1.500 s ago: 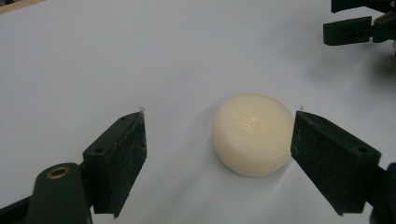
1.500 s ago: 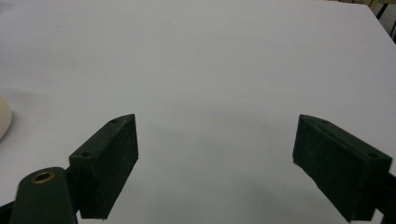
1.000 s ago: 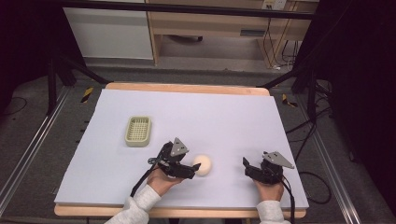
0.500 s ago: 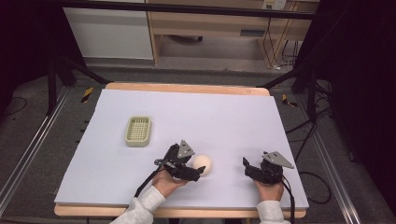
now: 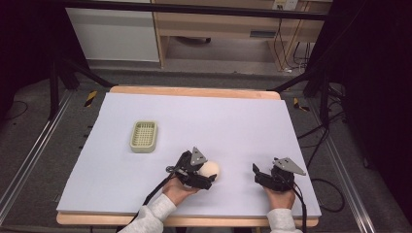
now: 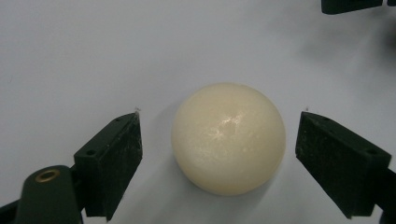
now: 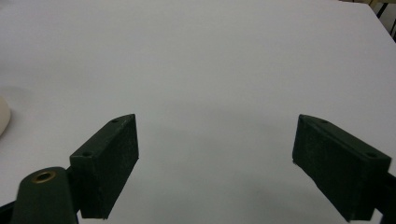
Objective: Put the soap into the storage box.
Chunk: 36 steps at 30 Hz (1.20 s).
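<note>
The ball point(image 6: 228, 138) sits between the left tool's point(image 6: 219, 140) spread jaws, with a bare gap on each side. Ahead of the right tool point(image 7: 215, 158) the tabletop point(image 5: 233, 121) lies bare. The basket point(image 5: 144, 136) stands well apart, far-left of both.

Lab recording rig, dark metal frame point(image 5: 194, 8), trailing cables point(image 5: 286, 43), white-topped table point(image 5: 233, 121)

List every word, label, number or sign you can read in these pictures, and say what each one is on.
There is no readable text.
The cream ball, the left tongs, the right tongs and the green basket carry no print.
The small label on the wooden furniture behind the table is too small and blurred to read.
</note>
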Tool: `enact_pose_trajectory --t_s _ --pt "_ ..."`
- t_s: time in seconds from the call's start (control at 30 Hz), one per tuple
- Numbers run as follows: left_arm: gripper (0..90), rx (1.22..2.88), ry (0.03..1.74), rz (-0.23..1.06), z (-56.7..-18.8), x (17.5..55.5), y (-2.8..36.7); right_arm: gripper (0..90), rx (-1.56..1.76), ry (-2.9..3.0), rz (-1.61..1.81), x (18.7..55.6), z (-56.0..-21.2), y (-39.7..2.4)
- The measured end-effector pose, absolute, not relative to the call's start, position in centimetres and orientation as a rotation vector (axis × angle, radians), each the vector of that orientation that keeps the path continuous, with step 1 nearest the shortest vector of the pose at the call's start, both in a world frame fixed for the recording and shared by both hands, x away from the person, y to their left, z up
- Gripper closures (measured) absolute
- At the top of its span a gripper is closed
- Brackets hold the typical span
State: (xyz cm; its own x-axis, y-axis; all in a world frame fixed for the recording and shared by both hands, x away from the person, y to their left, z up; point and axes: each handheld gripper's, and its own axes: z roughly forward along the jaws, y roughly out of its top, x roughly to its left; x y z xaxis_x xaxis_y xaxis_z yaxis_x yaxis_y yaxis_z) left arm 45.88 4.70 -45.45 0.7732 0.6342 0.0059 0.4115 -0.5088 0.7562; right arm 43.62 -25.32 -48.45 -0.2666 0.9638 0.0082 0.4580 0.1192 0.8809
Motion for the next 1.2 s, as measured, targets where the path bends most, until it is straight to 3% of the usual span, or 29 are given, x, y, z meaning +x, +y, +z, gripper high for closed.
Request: enact_pose_trajectory --t_s 1.2 --pt "19.5 2.248 0.785 0.309 -47.3 46.9 3.2 15.2 1.379 1.803 1.085 43.6 -48.5 -25.3"
